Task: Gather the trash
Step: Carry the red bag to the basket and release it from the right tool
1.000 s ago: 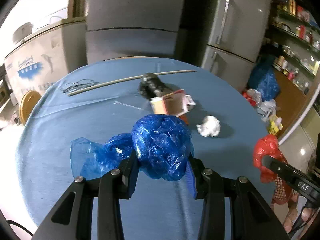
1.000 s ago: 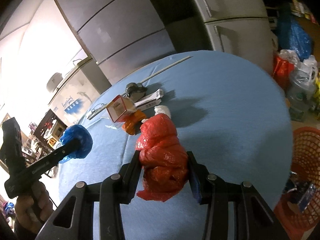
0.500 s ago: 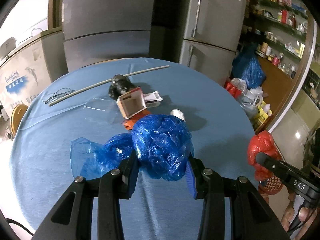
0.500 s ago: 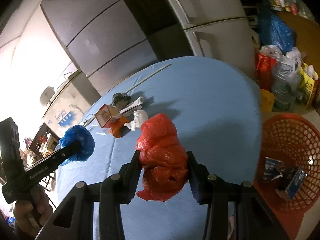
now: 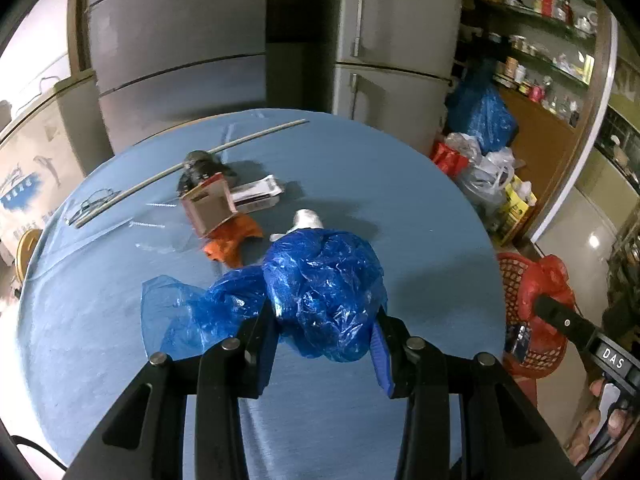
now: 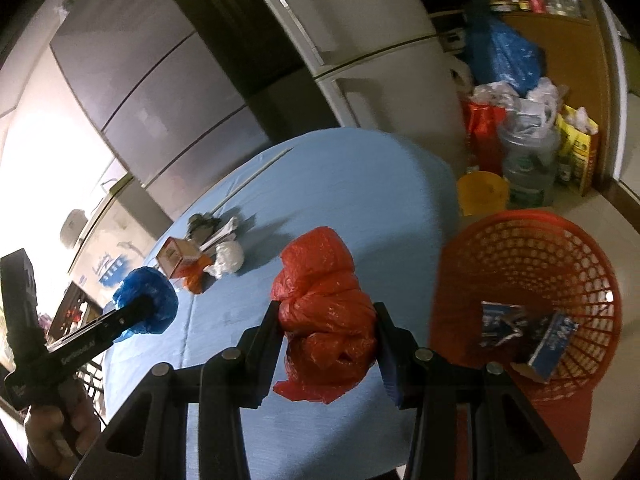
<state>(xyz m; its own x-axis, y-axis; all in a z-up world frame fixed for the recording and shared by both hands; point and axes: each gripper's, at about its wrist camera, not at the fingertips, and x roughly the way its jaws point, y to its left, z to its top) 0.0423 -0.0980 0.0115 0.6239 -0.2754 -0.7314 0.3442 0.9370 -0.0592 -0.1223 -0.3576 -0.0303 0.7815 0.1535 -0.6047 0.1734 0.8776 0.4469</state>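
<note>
The near half of the bench [image 5: 420,208] is lying bare beneath the left gripper [image 5: 326,344], so low passage there is open. The blue bag [image 5: 324,296] is filling the gap between its fingers [image 5: 260,344] and blocking the view ahead. Beyond it, a cluster is standing in the way: a white wad [image 5: 306,219], an orange scrap [image 5: 230,240], a cardboard box [image 5: 208,204], a dark lump [image 5: 198,164] and a thin rod [image 5: 192,162] crossing the far side. The bench's right side is lying bare. Past its edge, the red basket [image 6: 532,264] is sitting with its mouth open, two small cartons [image 6: 548,342] lying inside; the red bag [image 6: 326,312] is crowding the right gripper [image 6: 328,350].
</note>
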